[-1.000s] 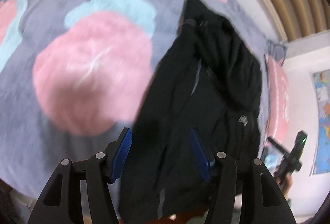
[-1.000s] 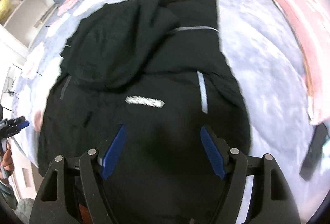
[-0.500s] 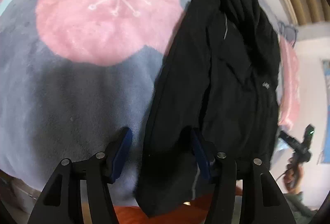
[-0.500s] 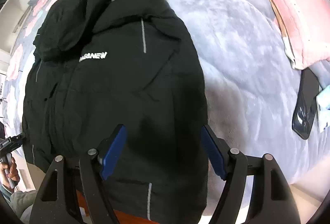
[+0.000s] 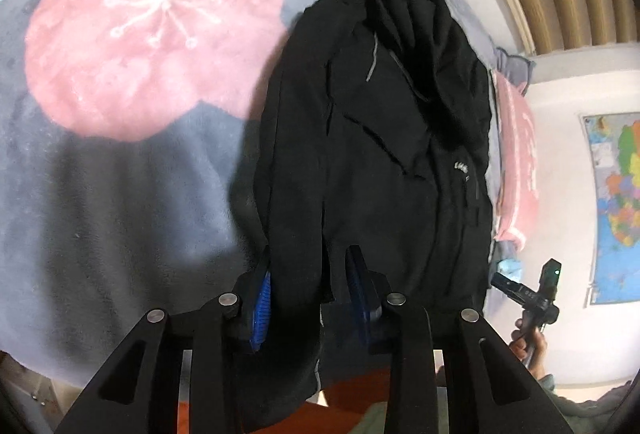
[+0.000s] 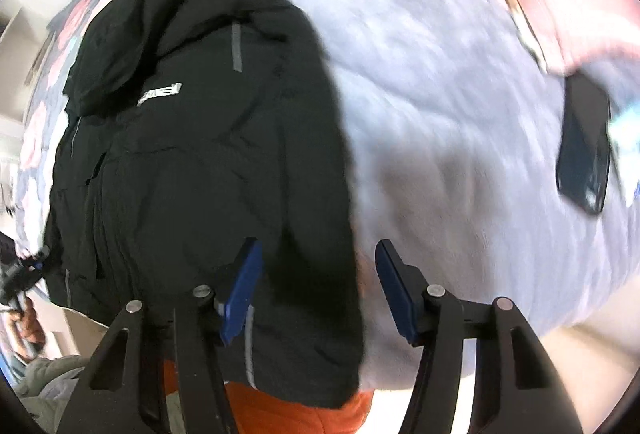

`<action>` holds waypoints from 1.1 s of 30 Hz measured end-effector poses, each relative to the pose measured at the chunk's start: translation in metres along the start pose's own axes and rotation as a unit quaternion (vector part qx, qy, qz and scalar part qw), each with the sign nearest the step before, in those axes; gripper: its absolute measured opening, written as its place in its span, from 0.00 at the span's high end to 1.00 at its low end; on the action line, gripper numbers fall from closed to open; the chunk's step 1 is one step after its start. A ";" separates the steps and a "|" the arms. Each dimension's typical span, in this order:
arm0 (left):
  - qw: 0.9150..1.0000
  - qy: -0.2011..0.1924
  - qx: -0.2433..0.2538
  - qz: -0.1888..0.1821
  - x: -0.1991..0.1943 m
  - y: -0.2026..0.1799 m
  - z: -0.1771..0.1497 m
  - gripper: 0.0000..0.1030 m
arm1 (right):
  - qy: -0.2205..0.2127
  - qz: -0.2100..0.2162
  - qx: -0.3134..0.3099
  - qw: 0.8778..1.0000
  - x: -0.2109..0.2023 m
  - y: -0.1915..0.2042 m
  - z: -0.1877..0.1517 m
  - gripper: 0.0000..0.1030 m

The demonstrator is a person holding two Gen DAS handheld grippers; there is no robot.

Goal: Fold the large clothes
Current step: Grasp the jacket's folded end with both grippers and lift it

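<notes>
A black hooded jacket [image 5: 380,154] lies lengthwise on a grey bed cover, hood at the far end and hem hanging over the near edge. It also shows in the right wrist view [image 6: 208,154]. My left gripper [image 5: 308,294] straddles the jacket's left hem, and its blue pads have closed in on the fabric fold. My right gripper [image 6: 318,290] is open over the jacket's right hem edge, left pad over cloth, right pad over the bed cover.
The grey bed cover [image 5: 120,194] has large pink flower prints. A pink pillow [image 5: 516,154] lies right of the jacket. A dark phone [image 6: 584,150] lies on the cover at right. Orange fabric [image 6: 300,414] shows below the hem. A wall map [image 5: 616,202] hangs at right.
My left gripper's pads have narrowed onto the jacket's left hem. My right gripper has shifted right to the jacket's right edge and stays open. The right view is motion-blurred.
</notes>
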State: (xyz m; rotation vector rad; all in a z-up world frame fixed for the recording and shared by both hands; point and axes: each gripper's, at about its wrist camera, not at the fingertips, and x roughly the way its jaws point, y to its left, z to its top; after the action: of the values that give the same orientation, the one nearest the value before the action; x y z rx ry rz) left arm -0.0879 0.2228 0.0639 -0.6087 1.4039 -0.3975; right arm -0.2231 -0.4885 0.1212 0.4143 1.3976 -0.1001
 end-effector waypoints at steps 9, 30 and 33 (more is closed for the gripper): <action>0.998 0.041 0.027 0.029 0.025 -0.019 -0.002 0.67 | 0.030 0.074 0.034 0.996 0.014 -0.014 -0.031 0.43; 0.995 0.101 0.015 -0.017 0.040 -0.032 -0.016 0.67 | 0.098 0.130 0.035 0.986 0.024 -0.003 -0.055 0.45; 0.993 0.054 0.004 -0.109 0.014 -0.047 -0.014 0.72 | 0.040 0.234 0.019 0.971 -0.011 0.016 -0.047 0.48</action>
State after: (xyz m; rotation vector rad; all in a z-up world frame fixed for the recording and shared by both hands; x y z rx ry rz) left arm -0.0951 0.1751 0.0814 -0.7449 1.4424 -0.6175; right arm -0.2639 -0.4595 0.1301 0.7770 1.3433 0.2782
